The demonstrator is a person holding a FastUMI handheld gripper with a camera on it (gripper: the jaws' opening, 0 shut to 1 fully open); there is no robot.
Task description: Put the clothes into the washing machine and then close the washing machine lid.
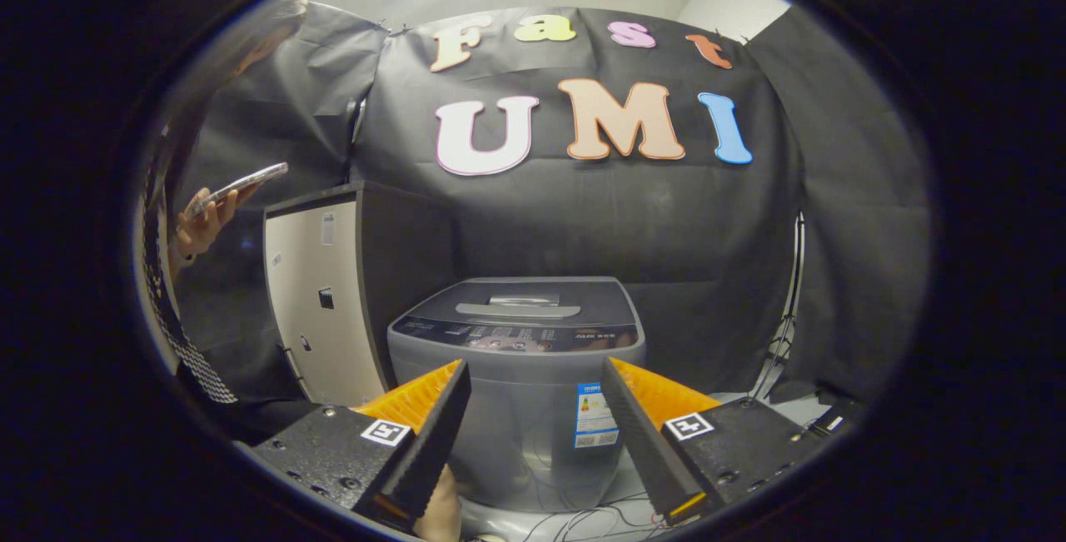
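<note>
Washing machine (518,384) straight ahead beyond the fingers, lid (520,305) down — base cut off behind the fingers. Tall cabinet (321,309) just beside it. Gripper (533,388) spread wide, grasping nothing. Bystander's hand (200,226) holds a phone (241,186) — blurred.

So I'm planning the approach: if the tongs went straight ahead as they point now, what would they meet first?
Probably the washing machine: its front wall sits between and beyond the open tongs, below the closed lid. Depth is unclear, but nothing shows in between.
</note>
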